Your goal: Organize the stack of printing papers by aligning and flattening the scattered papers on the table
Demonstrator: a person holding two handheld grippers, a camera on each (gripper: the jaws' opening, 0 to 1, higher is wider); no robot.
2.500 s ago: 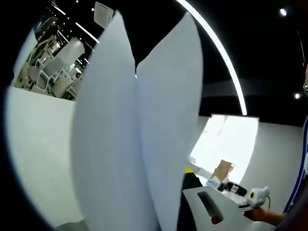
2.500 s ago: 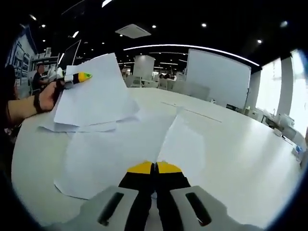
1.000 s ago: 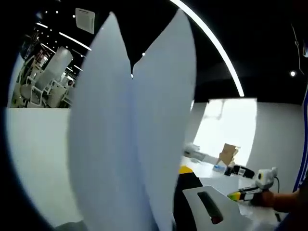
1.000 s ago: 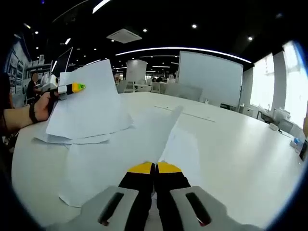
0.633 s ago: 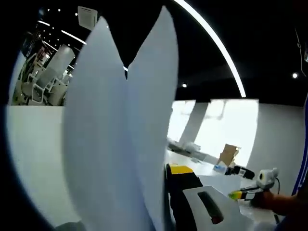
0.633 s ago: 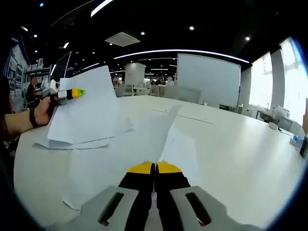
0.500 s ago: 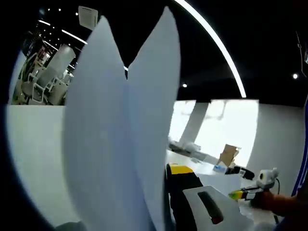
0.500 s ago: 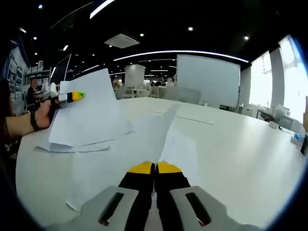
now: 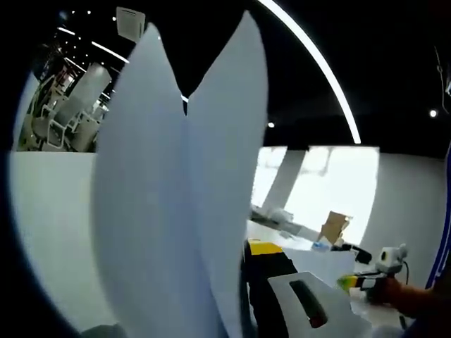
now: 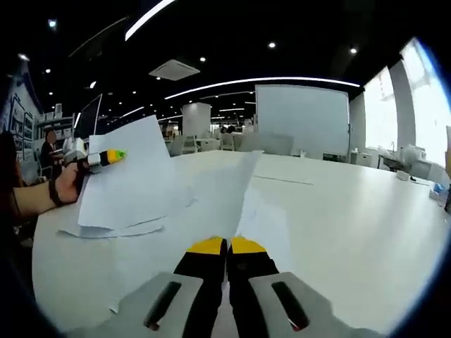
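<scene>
White printing papers [image 10: 176, 218] lay scattered and overlapping across the white desk [image 10: 366, 225], some corners lifted. The left gripper [image 10: 106, 156] pinched a few raised sheets [image 10: 130, 179] at the far left; in its own view those sheets [image 9: 176, 211] blocked most of the scene. The right gripper [image 10: 227, 245] had its fingers closed on one sheet [image 10: 264, 222], edge lifted. A whiteboard [image 10: 301, 120] stood behind.

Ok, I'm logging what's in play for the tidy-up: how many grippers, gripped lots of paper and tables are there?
Grippers: 2, the left gripper and the right gripper.
Gripped lots of paper: 2, the lifted paper bunch in the left gripper and the paper sheet in the right gripper.
Tables: 1, the white table.
Total: 5. The number of single sheets cannot be told.
</scene>
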